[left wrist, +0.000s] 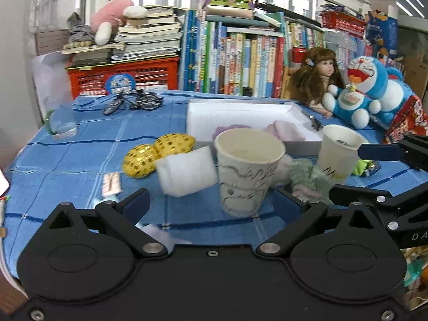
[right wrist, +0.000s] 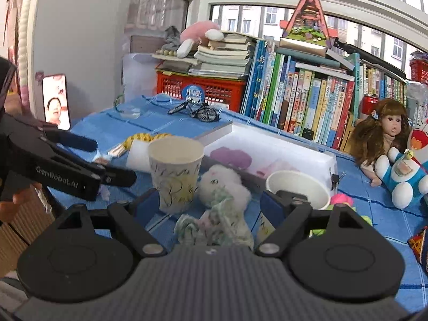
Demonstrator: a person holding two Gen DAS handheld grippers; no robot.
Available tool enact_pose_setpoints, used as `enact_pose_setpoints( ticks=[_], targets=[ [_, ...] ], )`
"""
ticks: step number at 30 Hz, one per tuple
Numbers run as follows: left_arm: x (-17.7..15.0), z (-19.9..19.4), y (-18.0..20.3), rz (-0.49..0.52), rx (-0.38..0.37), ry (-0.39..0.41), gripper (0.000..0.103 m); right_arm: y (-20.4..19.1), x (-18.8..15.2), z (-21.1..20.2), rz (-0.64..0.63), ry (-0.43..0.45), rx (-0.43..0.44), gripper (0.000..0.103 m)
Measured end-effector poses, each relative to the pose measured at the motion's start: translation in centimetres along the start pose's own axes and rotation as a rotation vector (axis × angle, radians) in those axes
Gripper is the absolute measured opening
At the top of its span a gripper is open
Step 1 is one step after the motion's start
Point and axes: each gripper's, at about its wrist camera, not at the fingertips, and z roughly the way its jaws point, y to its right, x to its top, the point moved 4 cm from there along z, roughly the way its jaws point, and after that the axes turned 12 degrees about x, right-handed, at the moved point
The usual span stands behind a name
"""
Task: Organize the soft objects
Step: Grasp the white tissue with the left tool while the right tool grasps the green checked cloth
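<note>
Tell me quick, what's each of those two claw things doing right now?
Left gripper: fingers wide open, holding nothing; a paper cup stands just ahead.
Right gripper: fingers wide open, empty, over a crumpled green cloth.

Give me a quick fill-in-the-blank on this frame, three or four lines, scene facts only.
1. The white tray sits on a checked cloth coloured ____.
2. The scribbled paper cup stands ____ between the jaws of the left gripper.
3. The right gripper has its jaws ____ over the crumpled green cloth.
4. The model ____ stands near the red crate.

Missing: blue; upright; open; bicycle
</note>
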Motion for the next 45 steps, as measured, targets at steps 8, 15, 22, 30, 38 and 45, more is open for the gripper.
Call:
enact_pose_setpoints(
  ticks=[8,15,22,30,38,45],
  targets=[
    [-2.4,0.6,-1.9,-0.04,0.094,-0.007,0.098,-0.2,-1.7,1.6,0.005,-0.034,-0.022,0.089],
    [-3.9,1.3,-3.3,-0.091,0.131,-0.055,0.083,-0.8,-2.6,2.7,-0.024,-0.039,-0.039,0.089],
    [-4.7,1.6,-3.4,-0.102,0.133,-0.087,0.071,-0.8,-3.0,3.7,-0.023,-0.044,-0.053,0.088],
    [-4.9,2.2,-2.5,-0.098,0.105,-0.1,0.063,-1.0,-3.6,4.8,-0.026,-0.067,-0.081,0.087],
    [-4.0,2.3,-1.7,-0.088,0.097,-0.064,0.063,-1.0,-3.8,5.8,-0.008,-0.07,-0.093,0.079],
    [-4.2,2.8,-1.0,-0.052,0.063,-0.082,0.049,-1.1,-4.1,6.3,0.001,-0.082,-0.077,0.058]
  ],
)
